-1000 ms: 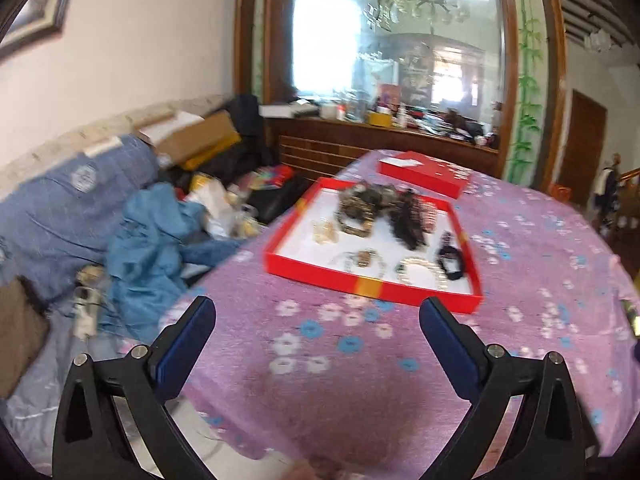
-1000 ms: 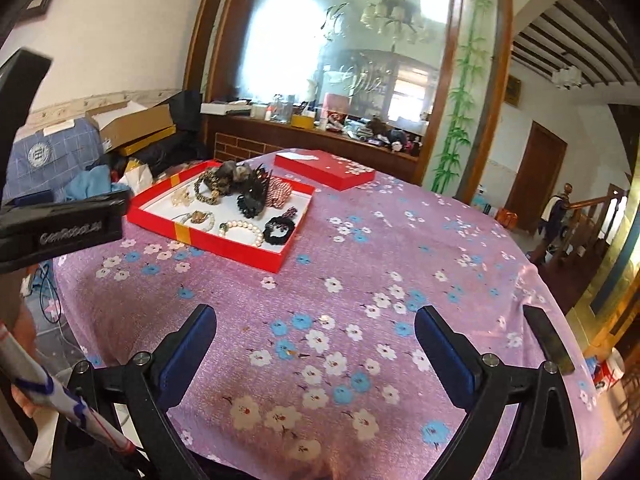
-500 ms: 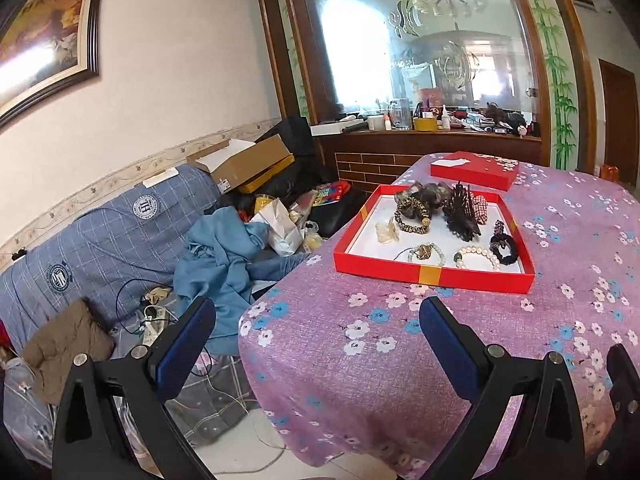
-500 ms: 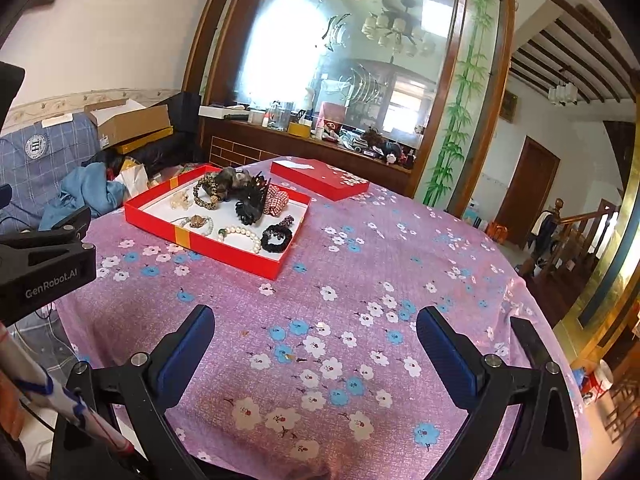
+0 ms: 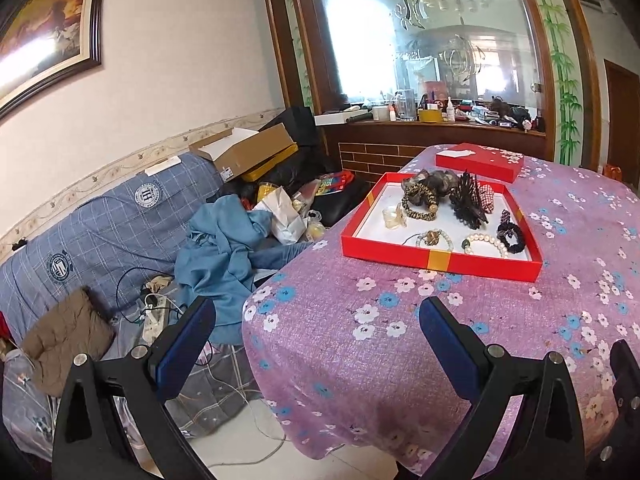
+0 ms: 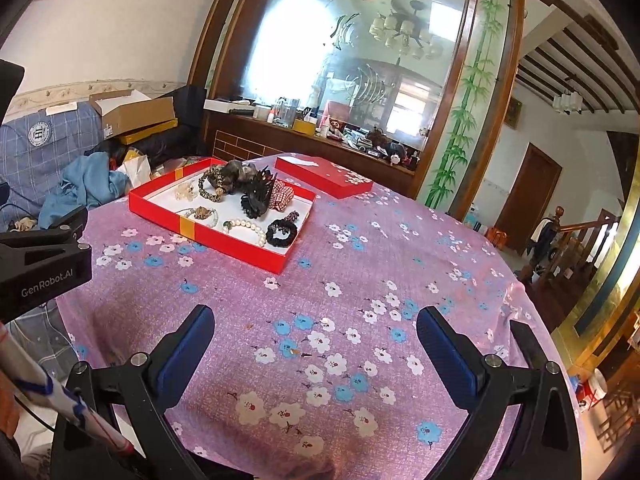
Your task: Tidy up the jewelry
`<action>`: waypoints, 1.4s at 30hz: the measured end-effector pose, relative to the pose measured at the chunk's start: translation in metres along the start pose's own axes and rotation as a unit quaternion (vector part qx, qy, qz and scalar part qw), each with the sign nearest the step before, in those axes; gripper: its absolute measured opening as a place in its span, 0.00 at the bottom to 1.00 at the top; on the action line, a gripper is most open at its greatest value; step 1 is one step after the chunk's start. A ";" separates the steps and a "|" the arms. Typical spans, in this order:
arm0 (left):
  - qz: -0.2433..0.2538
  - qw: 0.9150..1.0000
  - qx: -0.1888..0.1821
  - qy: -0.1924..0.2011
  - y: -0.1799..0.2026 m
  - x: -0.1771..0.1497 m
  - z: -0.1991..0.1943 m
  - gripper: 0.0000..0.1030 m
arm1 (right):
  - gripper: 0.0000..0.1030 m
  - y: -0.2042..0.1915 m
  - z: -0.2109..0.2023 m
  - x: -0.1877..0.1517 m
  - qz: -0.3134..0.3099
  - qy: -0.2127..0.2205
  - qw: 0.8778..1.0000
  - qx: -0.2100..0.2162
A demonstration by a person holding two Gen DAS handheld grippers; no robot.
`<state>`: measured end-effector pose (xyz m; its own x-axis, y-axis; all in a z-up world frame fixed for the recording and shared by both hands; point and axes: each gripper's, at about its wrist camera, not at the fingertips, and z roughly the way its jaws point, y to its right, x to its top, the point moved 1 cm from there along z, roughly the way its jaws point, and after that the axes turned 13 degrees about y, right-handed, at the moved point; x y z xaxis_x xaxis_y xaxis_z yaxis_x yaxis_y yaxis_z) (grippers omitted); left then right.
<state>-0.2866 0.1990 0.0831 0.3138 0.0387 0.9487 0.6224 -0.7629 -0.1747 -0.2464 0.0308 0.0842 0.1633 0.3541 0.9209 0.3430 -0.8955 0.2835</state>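
Tabletop (image 6: 360, 280) under purple flowered cloth, red tray (image 6: 224, 236) of jewelry far left, cluttered sofa (image 5: 100, 220) beyond, left gripper (image 5: 316, 340) and right gripper (image 6: 314, 344) both spread, empty.

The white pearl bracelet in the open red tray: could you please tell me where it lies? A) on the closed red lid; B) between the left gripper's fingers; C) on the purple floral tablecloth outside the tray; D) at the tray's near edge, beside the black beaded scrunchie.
D: the white pearl bracelet lies inside the open red tray along its near wall, next to the black beaded scrunchie.
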 end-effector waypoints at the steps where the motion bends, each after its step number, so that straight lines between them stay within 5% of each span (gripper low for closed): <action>1: 0.000 1.000 0.001 -0.001 -0.001 -0.001 0.000 0.98 | 0.99 0.000 0.000 0.000 -0.001 0.000 1.000 0.000; 42: -0.002 1.000 0.005 -0.012 -0.006 -0.012 0.006 0.99 | 0.99 -0.008 0.001 -0.001 -0.014 -0.002 1.000 0.002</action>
<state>-0.2898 0.2071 0.0711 0.3284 0.0570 0.9428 0.6312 -0.7558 -0.1741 -0.2480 0.0382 0.0805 0.1565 0.3806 0.9114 0.3505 -0.8841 0.3091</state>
